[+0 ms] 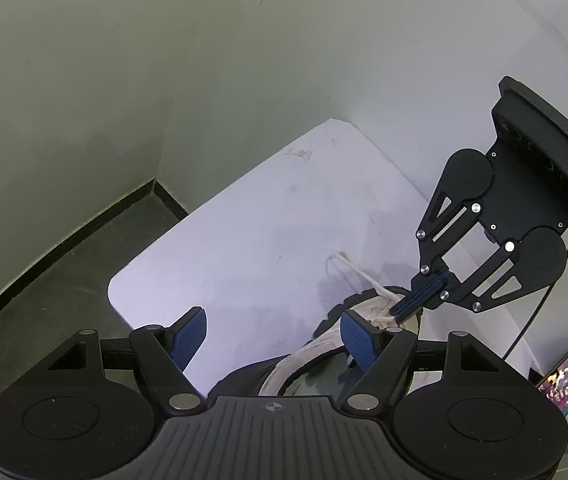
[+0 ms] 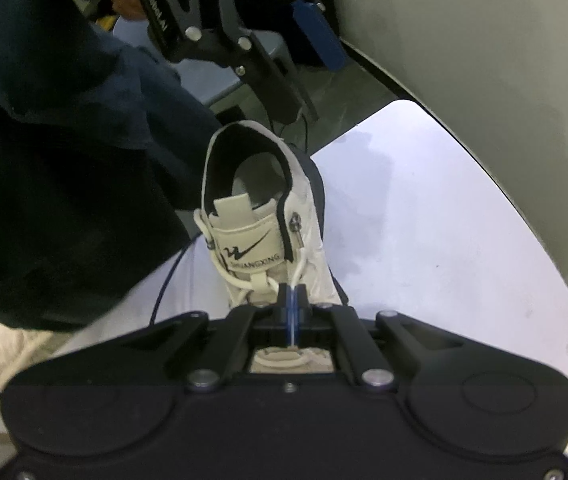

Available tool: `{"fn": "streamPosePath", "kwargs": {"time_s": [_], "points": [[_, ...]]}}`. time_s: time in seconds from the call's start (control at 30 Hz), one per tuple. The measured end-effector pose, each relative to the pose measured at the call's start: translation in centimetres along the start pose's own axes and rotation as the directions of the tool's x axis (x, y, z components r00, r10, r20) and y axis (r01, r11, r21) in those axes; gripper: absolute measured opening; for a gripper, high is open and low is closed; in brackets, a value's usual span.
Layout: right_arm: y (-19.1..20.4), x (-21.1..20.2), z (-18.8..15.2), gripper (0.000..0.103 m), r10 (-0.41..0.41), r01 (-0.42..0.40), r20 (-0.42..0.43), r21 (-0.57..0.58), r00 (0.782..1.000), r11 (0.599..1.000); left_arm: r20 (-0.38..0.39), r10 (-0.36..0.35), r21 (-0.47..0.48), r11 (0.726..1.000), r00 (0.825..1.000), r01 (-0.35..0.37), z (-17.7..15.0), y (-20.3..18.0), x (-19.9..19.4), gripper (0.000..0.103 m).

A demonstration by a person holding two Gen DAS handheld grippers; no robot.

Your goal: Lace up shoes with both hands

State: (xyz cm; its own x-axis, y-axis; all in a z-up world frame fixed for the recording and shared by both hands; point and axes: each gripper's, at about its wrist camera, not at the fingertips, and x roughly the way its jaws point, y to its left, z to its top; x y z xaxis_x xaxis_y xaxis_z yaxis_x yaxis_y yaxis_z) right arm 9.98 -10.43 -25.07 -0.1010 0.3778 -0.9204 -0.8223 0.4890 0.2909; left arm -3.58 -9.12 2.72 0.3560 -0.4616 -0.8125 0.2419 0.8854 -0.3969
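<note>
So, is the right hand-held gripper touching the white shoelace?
Touching. In the right wrist view, the right hand-held gripper is shut on the white shoelace, which runs between its pads.

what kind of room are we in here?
Probably a plain indoor work corner, not a home: a bare white table pushed up to blank pale walls, a dark floor, and a lit phone beside the shoe.

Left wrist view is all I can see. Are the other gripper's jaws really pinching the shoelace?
Observer: Yes. The right gripper has its jaws shut on the white shoelace, which runs between them.
Operator: What's on the tongue?
Observer: The tongue has a black swoosh-like logo with lettering underneath.
Operator: Anything beside the shoe?
Observer: A dark blue sleeve hangs close beside the sneaker.
</note>
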Motion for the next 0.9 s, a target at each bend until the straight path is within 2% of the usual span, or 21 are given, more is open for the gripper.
{"fn": "streamPosePath", "kwargs": {"time_s": [0.2,0.3,0.37,0.57,0.73,0.9], "points": [[0.2,1.1,0.9,0.0,-0.039,0.034,-0.048,-0.11,0.998,0.993,-0.016,-0.032,0.011,0.999,0.999,0.032,0.2,-0.1,0.3,0.067],[0.4,1.3,1.3,0.0,-0.034,0.026,-0.044,-0.154,0.998,0.988,-0.046,-0.089,0.038,0.995,0.995,0.091,0.1,-0.8,0.5,0.066],[0.6,1.1,1.5,0.0,-0.032,0.027,-0.027,-0.171,0.999,0.985,-0.066,-0.122,0.056,0.99,0.99,0.126,-0.1,-1.4,0.8,0.059],[1.0,0.2,1.6,0.0,-0.033,0.033,0.003,-0.191,0.999,0.981,-0.099,-0.155,0.067,0.985,0.983,0.162,-0.2,-2.7,2.4,0.049],[1.1,-0.3,1.4,0.0,-0.038,0.039,0.005,-0.191,0.999,0.981,-0.106,-0.156,0.071,0.984,0.982,0.164,0.3,-3.6,3.8,0.025],[1.2,-0.4,1.3,0.0,-0.044,0.046,0.015,-0.187,0.999,0.981,-0.129,-0.158,0.089,0.981,0.979,0.171,0.5,-4.2,5.2,0.012]]}}
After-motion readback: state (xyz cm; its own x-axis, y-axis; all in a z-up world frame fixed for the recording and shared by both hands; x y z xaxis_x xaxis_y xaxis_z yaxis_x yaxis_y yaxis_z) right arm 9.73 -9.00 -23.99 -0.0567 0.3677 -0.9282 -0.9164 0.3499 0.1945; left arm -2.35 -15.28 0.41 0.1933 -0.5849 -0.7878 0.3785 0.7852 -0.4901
